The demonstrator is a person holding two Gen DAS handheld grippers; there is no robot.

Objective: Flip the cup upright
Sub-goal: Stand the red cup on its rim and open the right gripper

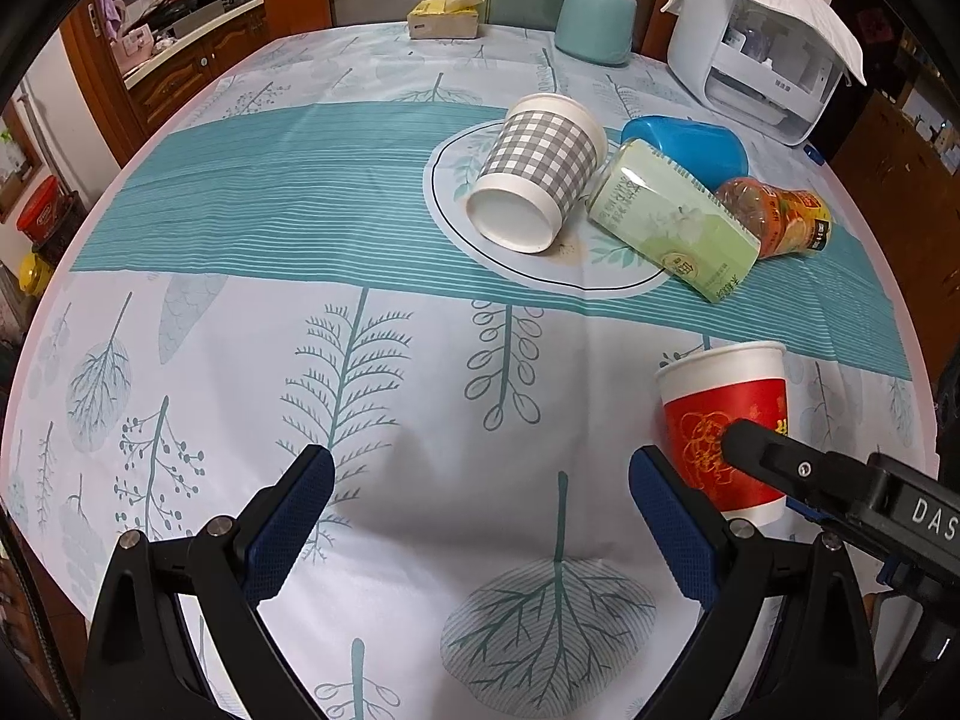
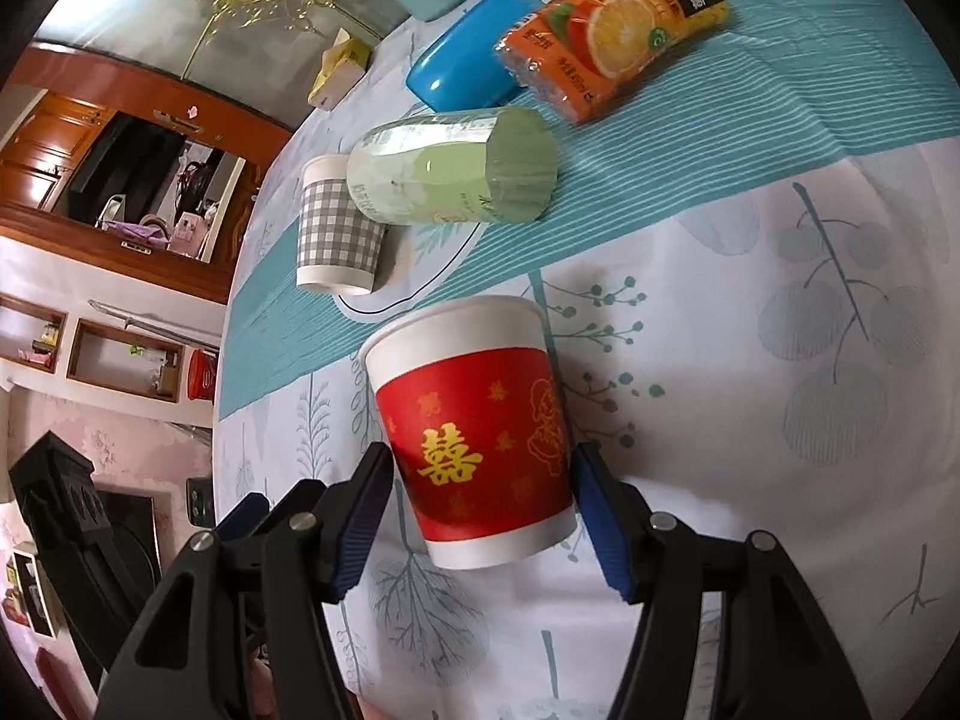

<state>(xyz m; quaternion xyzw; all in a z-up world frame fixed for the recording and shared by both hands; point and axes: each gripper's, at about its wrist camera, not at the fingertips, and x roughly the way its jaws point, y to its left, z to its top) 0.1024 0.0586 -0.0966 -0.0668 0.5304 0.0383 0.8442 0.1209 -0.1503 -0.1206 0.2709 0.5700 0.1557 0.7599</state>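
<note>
A red paper cup with gold characters (image 2: 480, 432) stands upright, mouth up, on the patterned tablecloth (image 2: 750, 420). My right gripper (image 2: 480, 480) has its two blue-padded fingers on either side of the cup's lower body, closed on it. The cup also shows in the left wrist view (image 1: 729, 420), low right, with the right gripper's finger (image 1: 774, 456) against it. My left gripper (image 1: 480, 504) is open and empty over bare cloth, left of the cup. A grey checked paper cup (image 1: 537, 171) lies on its side, base toward me; it also shows in the right wrist view (image 2: 339, 228).
A green tissue pack (image 1: 672, 222), a blue case (image 1: 690, 141) and an orange juice bottle (image 1: 774, 216) lie beside the checked cup. A teal container (image 1: 594, 21), a tissue box (image 1: 444, 15) and a white appliance (image 1: 762, 42) stand at the far edge.
</note>
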